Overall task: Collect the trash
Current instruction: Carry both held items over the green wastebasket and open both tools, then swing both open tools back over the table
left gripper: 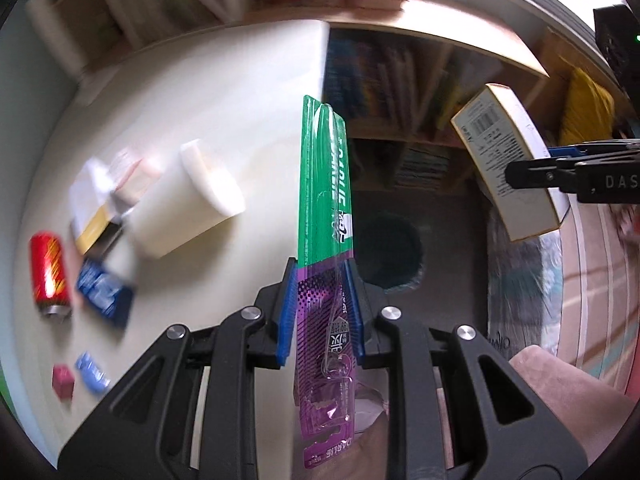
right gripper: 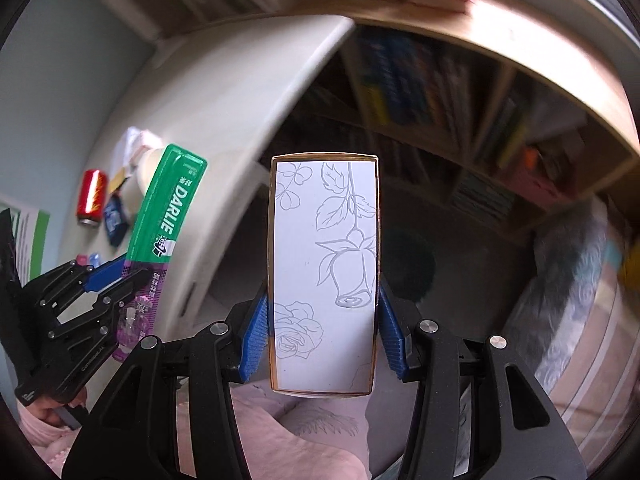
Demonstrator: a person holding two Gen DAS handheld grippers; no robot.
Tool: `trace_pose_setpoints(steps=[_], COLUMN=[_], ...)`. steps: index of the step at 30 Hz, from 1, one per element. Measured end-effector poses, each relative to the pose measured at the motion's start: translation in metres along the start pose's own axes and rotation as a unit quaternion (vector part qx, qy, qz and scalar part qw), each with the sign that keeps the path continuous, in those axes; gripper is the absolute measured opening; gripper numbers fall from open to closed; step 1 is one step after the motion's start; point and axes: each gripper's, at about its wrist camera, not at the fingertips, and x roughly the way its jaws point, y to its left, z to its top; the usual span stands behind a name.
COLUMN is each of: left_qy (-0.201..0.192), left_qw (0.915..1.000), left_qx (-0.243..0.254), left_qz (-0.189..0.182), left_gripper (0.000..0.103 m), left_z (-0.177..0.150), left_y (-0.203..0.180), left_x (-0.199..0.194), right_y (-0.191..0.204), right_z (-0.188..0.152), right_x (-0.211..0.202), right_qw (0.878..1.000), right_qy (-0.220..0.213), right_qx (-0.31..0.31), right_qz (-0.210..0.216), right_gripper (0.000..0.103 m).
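My left gripper [left gripper: 322, 280] is shut on a green and purple Darlie toothbrush package [left gripper: 326, 184], held upright off the table's right edge. The package also shows in the right wrist view [right gripper: 168, 208], with the left gripper [right gripper: 120, 272] around it. My right gripper [right gripper: 322, 304] is shut on a white box with rose drawings and a gold rim [right gripper: 324, 280]. In the left wrist view the box [left gripper: 508, 160] hangs at the right in the right gripper [left gripper: 516, 172]. A dark round bin [left gripper: 388, 252] stands on the floor below both.
The white table [left gripper: 224, 92] holds a red can [left gripper: 50, 276], a blue packet [left gripper: 104, 292], a white roll [left gripper: 192, 200], paper boxes [left gripper: 104, 196] and small red and blue pieces [left gripper: 80, 376]. Bookshelves [left gripper: 420, 92] stand behind the bin. A clear plastic bag [left gripper: 520, 292] lies at the right.
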Motion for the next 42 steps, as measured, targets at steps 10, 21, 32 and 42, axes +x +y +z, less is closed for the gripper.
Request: trace_pose_setpoints(steps=[10,21,32,42], left_qy=[0.071,0.138,0.163,0.150], left_qw=[0.9917,0.9768,0.9705,0.9736], left_qx=[0.100,0.159,0.177,0.171], left_qz=[-0.040,-0.038,-0.020,-0.014], left_gripper=[0.020,0.020,0.073,0.076], left_z=[0.032,0.056,0.069,0.081], left_y=[-0.084,-0.127,-0.145,-0.148], left_x=[0.062,0.122,0.163,0.161], right_y=[-0.083,-0.126,-0.141,-0.156], right_z=[-0.024,-0.032,-0.018,-0.016], right_x=[0.026,0.072,0.107,0.093], right_qw=[0.995,0.985,0.982,0.982], right_qy=[0.032,0.078,0.089,0.083], right_qx=[0.097,0.153,0.166,0.170], right_qz=[-0.003,0.016,0.020,0.021], right_gripper=[0.050,0.050,0.076,0.076])
